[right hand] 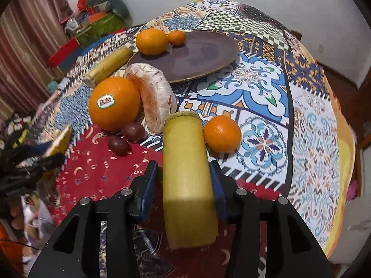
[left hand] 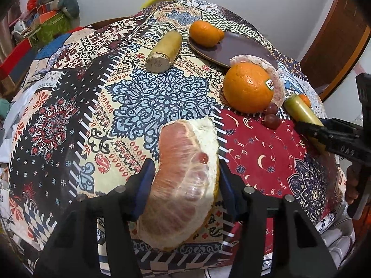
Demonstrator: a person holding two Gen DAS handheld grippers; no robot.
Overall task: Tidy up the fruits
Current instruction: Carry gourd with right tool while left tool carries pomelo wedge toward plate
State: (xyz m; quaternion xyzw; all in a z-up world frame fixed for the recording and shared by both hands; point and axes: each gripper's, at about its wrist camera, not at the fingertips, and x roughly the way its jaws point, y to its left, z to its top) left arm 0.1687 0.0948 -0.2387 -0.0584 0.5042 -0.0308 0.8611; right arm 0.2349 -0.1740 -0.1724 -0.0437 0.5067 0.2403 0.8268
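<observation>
Patchwork cloth (left hand: 148,97) covered the counter. The pomelo wedge (left hand: 185,180), peeled, pink-fleshed with white pith, sat clamped between the blue pads of the left claw (left hand: 184,185), reaching toward 12 o'clock. The right claw (right hand: 185,180) was closed on a pale yellow-green sugarcane piece (right hand: 187,173), its far end just beside a small mandarin (right hand: 222,133) at 1 o'clock. A stickered orange (right hand: 114,103), two grapes (right hand: 126,136) and another pomelo wedge (right hand: 154,97) lay at 11 o'clock, near a brown plate (right hand: 199,58).

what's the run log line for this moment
left gripper: shut on pomelo wedge | right gripper: shut on sugarcane piece | plate: two oranges
</observation>
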